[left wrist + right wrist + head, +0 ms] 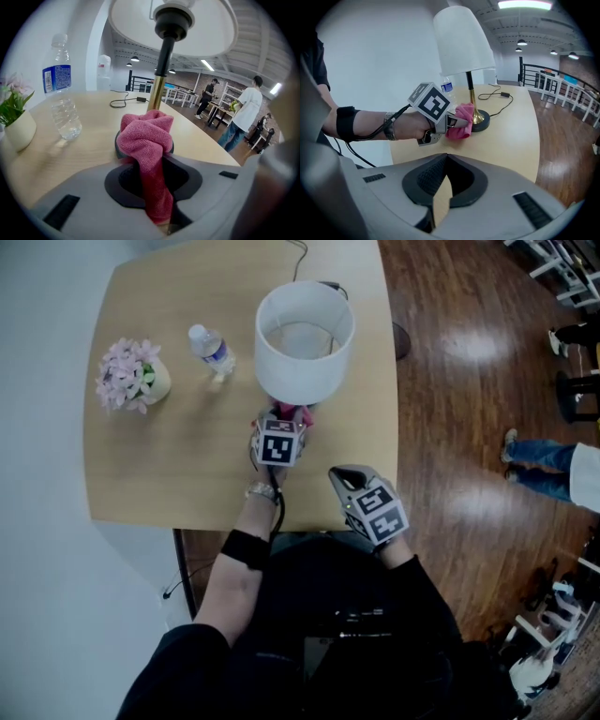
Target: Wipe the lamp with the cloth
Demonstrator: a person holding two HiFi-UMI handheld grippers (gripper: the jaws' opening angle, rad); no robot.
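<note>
While pinched between the jaws of the left gripper (152,185): pink cloth (146,136), bunched into a thick wad just ahead of the jaw tips, with one fold trailing back down the gap. Left jaws closed on the cloth, pressing it from both sides.

Directly beyond the wad: dark round base of the lamp (464,47), mostly covered by the cloth in the left gripper view. Cloth resting at the near edge of that base. Rising upright from the base: brass and black stem (159,79). Above the left jaws: white shade (305,338), open at the top.

Left of the left jaws, on the bench (187,465):
- clear water bottle (61,93), blue label, upright, apart from the lamp;
- farther left, pale pot of pink flowers (131,376).

Behind the lamp: black cord (497,96) lying across the bench top.

Right gripper (442,183): jaws shut together, nothing between them. Held over the near edge of the bench, to the right of and behind the left gripper, pointed toward the lamp.

Well beyond the bench, right of the left jaws: people (243,112) standing on a wooden floor (469,381).
</note>
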